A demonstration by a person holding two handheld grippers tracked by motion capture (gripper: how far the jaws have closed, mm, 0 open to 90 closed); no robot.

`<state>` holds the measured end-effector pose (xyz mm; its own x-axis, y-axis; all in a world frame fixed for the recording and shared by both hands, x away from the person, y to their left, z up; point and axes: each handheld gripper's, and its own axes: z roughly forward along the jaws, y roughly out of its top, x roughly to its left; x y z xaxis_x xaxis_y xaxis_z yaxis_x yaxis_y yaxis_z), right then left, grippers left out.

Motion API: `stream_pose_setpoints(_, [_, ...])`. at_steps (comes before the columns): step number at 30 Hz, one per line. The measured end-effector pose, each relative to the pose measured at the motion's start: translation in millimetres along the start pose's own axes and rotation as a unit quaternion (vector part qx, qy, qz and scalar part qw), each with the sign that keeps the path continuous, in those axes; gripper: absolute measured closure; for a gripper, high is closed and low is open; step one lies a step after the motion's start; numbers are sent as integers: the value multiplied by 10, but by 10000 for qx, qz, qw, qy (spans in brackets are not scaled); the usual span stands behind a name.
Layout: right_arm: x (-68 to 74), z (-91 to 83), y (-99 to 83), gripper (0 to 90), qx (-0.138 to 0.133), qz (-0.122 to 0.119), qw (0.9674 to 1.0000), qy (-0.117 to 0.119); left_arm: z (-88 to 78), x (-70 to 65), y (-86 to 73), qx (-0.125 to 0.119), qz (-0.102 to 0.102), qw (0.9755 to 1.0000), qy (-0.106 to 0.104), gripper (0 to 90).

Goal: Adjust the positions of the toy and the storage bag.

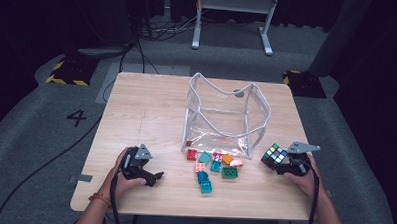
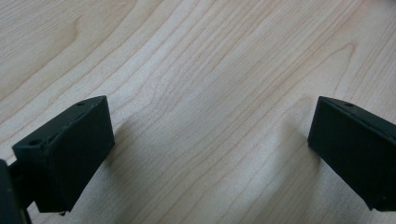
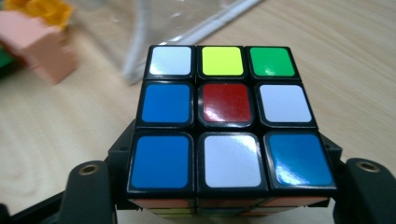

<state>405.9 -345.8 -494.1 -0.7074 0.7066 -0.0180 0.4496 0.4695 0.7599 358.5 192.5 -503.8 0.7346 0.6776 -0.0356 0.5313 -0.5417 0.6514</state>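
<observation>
The right gripper clamps the puzzle cube just beside the clear bag; it should lift clear of the rim (white piping) before releasing. The left gripper rests wide open.

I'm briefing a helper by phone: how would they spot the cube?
Start at the clear plastic bag mid-table. Right of its front corner, the right claw grips a puzzle cube. Unlike the plain bricks nearby, it is black-framed with nine coloured squares per face.
</observation>
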Motion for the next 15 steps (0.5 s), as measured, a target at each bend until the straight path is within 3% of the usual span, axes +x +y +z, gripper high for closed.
stream_pose_setpoints(2, [-42, 8, 8, 334, 6, 75, 10000, -58, 5, 3, 4, -5, -3, 10000, 36, 4])
stream_pose_setpoints(3, [-104, 37, 34, 334, 27, 161, 9997, -201, 19, 17, 19, 5, -22, 10000, -55, 5])
stream_pose_setpoints(7, [-168, 98, 102, 333, 77, 214, 9992, -325, 41, 68, 61, -8, 82, 10000, 48, 4])
stream_pose_setpoints(9, [-181, 113, 122, 332, 111, 232, 9989, -399, 55, 85, 77, 15, 58, 10000, -20, 4])
stream_pose_setpoints(12, [-194, 72, 231, 306, -183, 346, 9984, -411, 107, 136, 142, 13, 59, 10000, -23, 8])
stream_pose_setpoints(13, [-186, 40, 269, 310, -246, 311, 9984, -401, 107, 136, 142, 13, 59, 10000, -23, 25])
stream_pose_setpoints(15, [-149, -22, 338, 327, -379, 204, 9980, -457, 102, 135, 188, -77, 47, 9999, 71, 205])
